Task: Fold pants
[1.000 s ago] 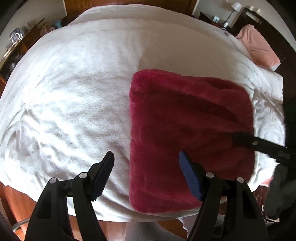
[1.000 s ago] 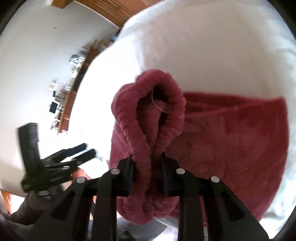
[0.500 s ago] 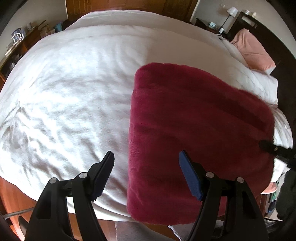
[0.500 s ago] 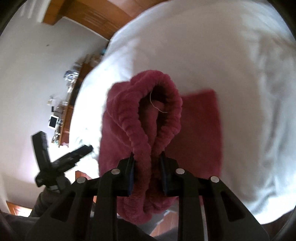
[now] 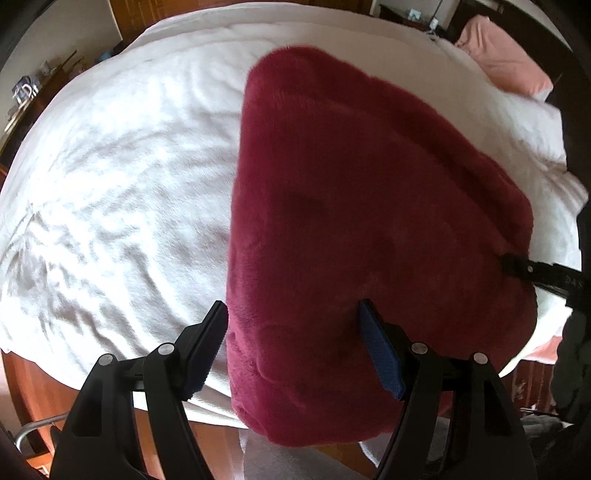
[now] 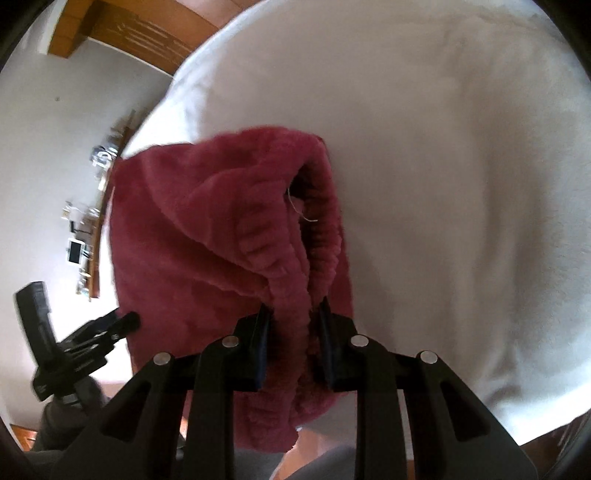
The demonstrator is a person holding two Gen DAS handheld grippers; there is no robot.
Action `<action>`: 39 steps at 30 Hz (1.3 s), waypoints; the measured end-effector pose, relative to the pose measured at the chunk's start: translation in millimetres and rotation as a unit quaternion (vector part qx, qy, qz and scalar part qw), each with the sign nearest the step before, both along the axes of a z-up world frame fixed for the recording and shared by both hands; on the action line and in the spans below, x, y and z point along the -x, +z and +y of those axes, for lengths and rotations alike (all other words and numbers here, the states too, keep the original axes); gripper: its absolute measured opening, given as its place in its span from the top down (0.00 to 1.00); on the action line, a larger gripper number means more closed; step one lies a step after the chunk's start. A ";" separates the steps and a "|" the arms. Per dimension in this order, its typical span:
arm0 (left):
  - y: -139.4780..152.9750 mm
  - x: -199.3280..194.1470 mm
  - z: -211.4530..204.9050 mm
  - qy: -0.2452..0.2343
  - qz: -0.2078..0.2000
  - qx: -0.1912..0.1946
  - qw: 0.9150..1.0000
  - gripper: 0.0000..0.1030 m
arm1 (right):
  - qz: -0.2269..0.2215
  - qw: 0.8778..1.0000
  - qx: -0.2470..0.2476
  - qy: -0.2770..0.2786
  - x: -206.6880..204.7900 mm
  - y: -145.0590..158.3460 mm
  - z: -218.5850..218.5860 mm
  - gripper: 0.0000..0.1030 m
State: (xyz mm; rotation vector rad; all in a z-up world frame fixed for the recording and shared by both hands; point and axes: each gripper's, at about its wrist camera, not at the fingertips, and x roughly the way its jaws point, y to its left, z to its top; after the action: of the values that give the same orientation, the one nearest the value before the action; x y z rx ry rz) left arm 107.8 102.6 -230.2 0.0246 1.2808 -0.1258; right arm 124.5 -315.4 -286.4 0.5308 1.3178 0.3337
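While the right gripper (image 6: 291,325) clamps the fuzzy crimson fleece pants (image 6: 207,236) by their ribbed waistband, they hang over the white bedspread (image 6: 461,166). Jaws apart, the left gripper (image 5: 293,325) hovers at six o'clock (holding nothing).

Home bedroom. Large bed (image 5: 122,177) under rumpled white cover, pink pillow (image 5: 506,59) at dark headboard (image 5: 561,44), bedside lamp (image 5: 437,14) on nightstand. Cluttered wooden shelf (image 6: 94,236) along white wall, wood floor (image 5: 33,391) beside bed.
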 end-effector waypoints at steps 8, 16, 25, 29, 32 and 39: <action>-15.6 1.8 -6.7 0.009 0.010 -0.027 1.000 0.30 | -0.014 0.999 0.021 0.021 3.3 0.0 -7.7 0.62; -1.6 8.6 -20.1 0.020 -0.007 -0.035 0.999 0.30 | -0.081 0.995 0.049 0.033 16.2 59.6 -19.7 0.60; 13.0 24.8 -55.1 -0.018 -0.031 -0.042 0.998 0.30 | -0.102 0.989 0.007 0.102 1.5 80.1 34.0 0.60; 2.9 27.0 -69.2 -0.027 -0.026 -0.049 0.998 0.30 | -0.107 0.990 0.031 0.085 -19.4 71.3 31.0 0.60; -1.5 25.3 -71.3 -0.022 -0.027 -0.047 0.998 0.27 | -0.098 0.993 0.047 0.056 -44.1 59.7 24.6 0.60; -17.6 26.3 -77.4 -0.025 -0.030 -0.050 0.998 0.23 | -0.056 0.995 0.083 0.025 -81.8 19.9 16.4 0.60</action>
State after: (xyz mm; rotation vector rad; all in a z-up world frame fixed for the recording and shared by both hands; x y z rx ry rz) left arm 81.5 25.2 -247.8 0.1461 1.2254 -0.1033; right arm 206.2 -299.1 -266.5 0.3359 1.2396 0.2883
